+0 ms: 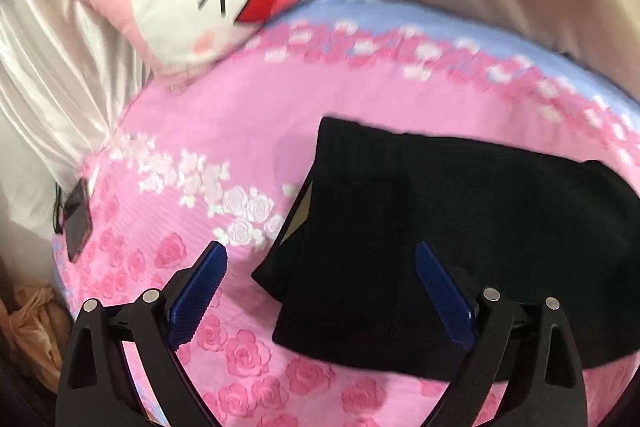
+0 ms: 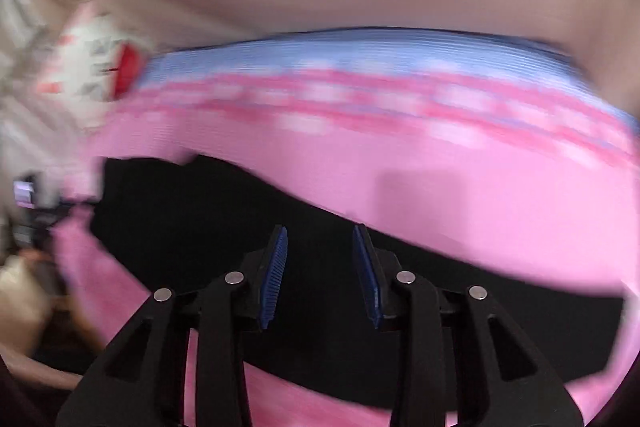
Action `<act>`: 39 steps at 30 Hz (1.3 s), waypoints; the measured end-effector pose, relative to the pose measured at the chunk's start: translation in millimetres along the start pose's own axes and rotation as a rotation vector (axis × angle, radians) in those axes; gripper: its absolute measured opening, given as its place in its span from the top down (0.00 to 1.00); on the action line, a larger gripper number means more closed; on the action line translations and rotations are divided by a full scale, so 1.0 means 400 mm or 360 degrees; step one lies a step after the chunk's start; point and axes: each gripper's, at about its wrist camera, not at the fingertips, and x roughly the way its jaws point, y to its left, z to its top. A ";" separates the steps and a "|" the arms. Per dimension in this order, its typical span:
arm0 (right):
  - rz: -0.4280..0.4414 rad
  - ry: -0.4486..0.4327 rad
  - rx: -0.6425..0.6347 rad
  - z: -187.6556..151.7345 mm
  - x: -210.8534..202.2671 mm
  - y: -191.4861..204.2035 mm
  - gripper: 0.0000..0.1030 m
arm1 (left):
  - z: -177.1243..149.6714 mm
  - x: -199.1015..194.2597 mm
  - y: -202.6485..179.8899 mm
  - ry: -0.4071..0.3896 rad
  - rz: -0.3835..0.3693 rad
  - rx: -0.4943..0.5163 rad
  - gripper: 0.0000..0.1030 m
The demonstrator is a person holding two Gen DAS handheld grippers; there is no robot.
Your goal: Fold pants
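Pants (image 1: 460,227) folded on rose bedsheet (image 1: 192,115), probably phone (image 1: 78,219) nearby.

The black pants (image 1: 460,235) lie folded in a flat, thick rectangle on the bed (image 1: 224,115), away from its edges.

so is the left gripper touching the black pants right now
Apart. In the left wrist view the left gripper stands wide open above the pants, and the pink sheet shows between its left pad and the cloth edge.
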 end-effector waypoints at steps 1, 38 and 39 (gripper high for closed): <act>0.0072 0.0056 -0.0027 0.051 0.080 0.054 0.68 | 0.000 0.032 0.003 0.0053 0.0023 0.0021 0.10; 0.0138 0.0039 -0.1130 -0.139 0.387 0.862 0.23 | -0.058 -0.065 0.417 -0.0242 -0.0048 -0.0192 0.09; 0.0121 0.0051 -0.1267 -0.175 0.414 0.910 0.23 | -0.066 -0.071 0.425 -0.0233 -0.0054 -0.0219 0.09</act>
